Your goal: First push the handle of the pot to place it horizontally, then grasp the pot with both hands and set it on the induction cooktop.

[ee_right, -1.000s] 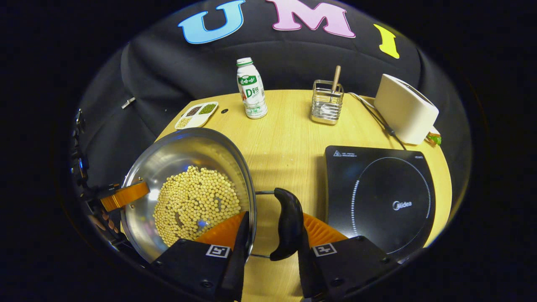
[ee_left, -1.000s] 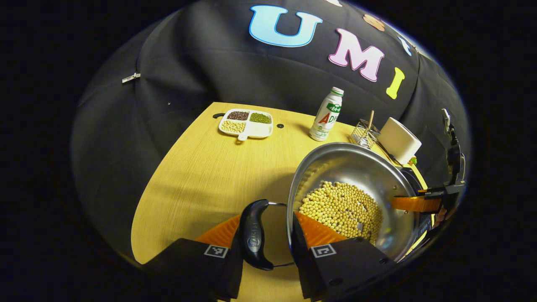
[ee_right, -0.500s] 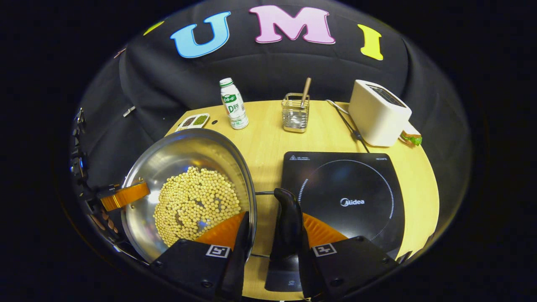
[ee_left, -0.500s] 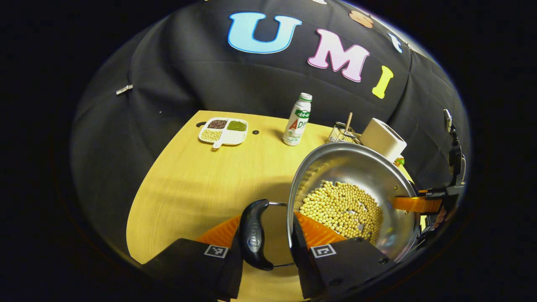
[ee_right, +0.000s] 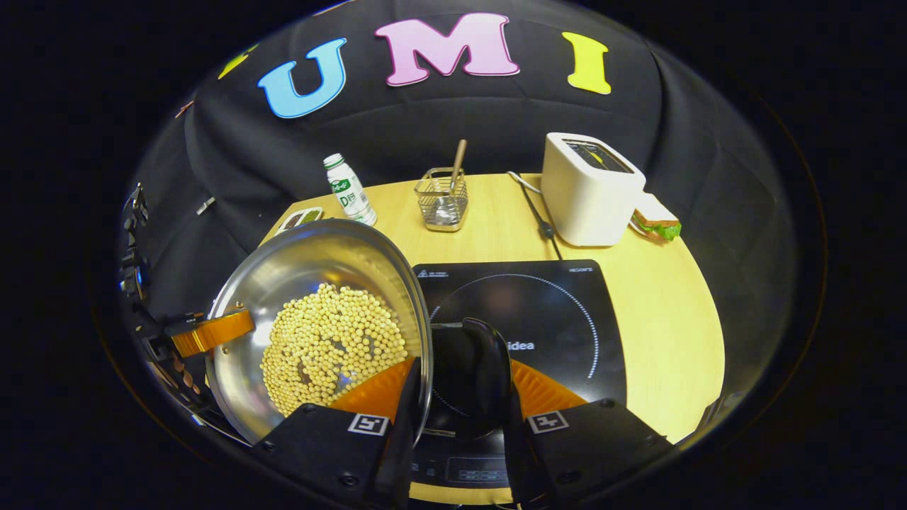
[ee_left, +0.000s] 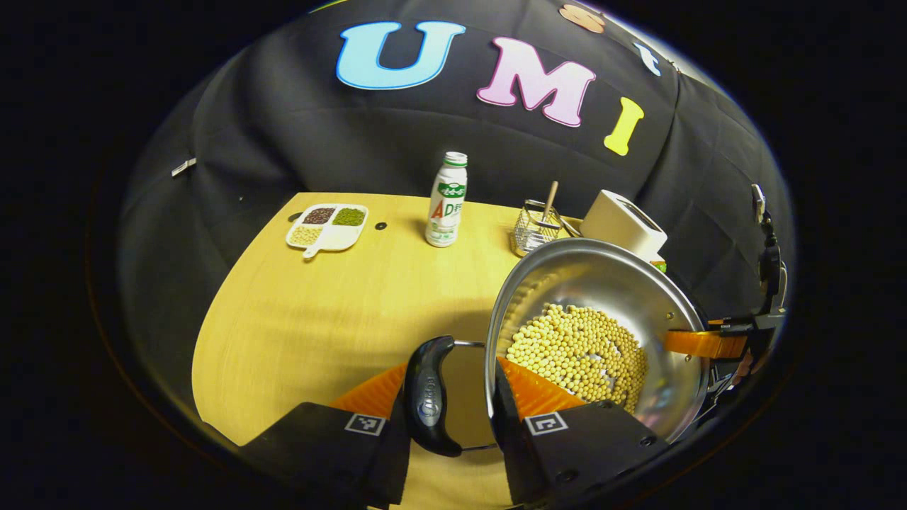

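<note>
pot (ee_right: 319,312): full of soybeans, held up off the desk (ee_left: 319,304), partly over the induction cooktop (ee_right: 560,312)
left hand-held gripper (ee_left: 450,397): clamped on its black side handle (ee_left: 427,397)
right hand-held gripper (ee_right: 457,397): clamped on the opposite handle (ee_right: 485,375)

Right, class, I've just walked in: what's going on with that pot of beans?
A person holds a claw in each hand and carries the steel pot of pale beans between them. The left claw clamps the pot's left black handle and rim; the right claw clamps the other handle and rim. In the right gripper view, the pot's right side hangs over the induction cooktop, not yet set down. A toaster, bottle and utensil rack stand behind on the table.
</note>
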{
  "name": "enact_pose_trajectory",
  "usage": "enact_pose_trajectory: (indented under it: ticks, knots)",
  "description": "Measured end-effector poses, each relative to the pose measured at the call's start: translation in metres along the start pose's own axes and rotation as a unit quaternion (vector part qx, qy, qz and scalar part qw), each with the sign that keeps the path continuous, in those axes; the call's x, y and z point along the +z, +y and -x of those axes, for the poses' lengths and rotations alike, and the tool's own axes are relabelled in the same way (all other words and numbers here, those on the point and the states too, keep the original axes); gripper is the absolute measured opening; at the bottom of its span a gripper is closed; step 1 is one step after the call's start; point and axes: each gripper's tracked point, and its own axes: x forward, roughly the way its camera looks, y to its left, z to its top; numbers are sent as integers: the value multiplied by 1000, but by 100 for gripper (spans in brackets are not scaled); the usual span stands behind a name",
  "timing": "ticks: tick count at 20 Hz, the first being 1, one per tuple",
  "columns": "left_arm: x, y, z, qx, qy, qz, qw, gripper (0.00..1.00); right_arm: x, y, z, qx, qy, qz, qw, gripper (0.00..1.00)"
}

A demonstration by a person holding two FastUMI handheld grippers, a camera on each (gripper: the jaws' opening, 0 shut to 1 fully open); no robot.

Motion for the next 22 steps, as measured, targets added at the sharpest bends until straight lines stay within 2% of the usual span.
enact_pose_trajectory:
  ticks: [8,22]
  knots:
    - [6,-59,-27,-9,6,-11,1000,57,8,-64,0,-9,3,-19,1000,56]
    - [3,-132,-87,-19,21,-5,1000,57,21,-153,-23,-16,18,-36,999,56]
